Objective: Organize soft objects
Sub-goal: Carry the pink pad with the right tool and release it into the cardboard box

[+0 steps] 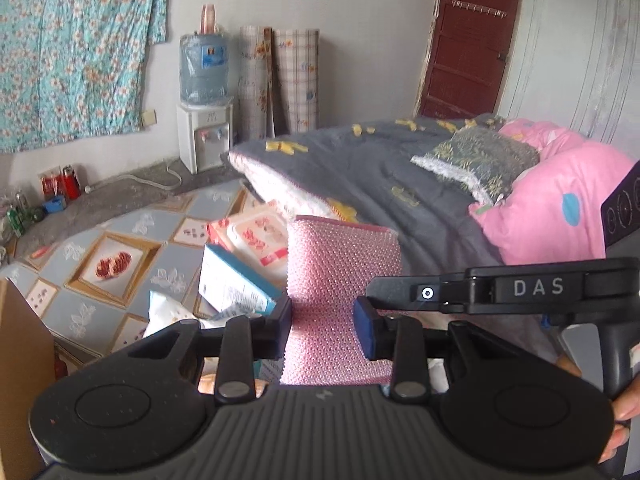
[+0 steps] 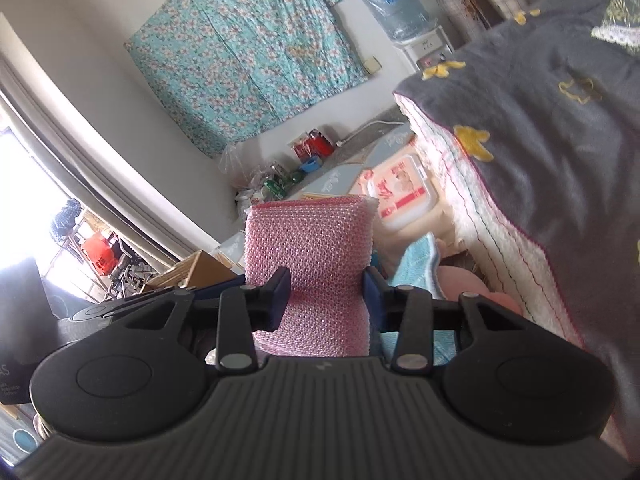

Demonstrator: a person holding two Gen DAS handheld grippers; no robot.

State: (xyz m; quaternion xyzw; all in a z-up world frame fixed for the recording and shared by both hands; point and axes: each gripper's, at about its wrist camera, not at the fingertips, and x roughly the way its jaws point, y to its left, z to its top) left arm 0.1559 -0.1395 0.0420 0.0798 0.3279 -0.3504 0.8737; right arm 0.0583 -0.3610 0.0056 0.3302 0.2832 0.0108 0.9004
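Note:
A roll of pink bubble wrap [image 1: 340, 264] stands upright between the blue pads of my left gripper [image 1: 325, 326], which is shut on its lower part. A finger of my right gripper [image 1: 400, 292] comes in from the right and meets the same roll at its right edge. In the right wrist view the pink bubble wrap [image 2: 310, 256] fills the gap of my right gripper [image 2: 326, 300], whose pads press its two sides. The roll hangs above the floor beside the bed, and its bottom end is hidden behind the gripper bodies.
A bed with a grey blanket [image 1: 360, 168], a dark pillow [image 1: 480, 156] and a pink quilt [image 1: 560, 200] lies to the right. Packets [image 1: 256, 236] and a blue-white box [image 1: 232, 284] litter the patterned floor. A cardboard box [image 1: 20, 360] stands at the left, a water dispenser [image 1: 204, 100] by the wall. A teal cloth [image 2: 416, 264] lies below.

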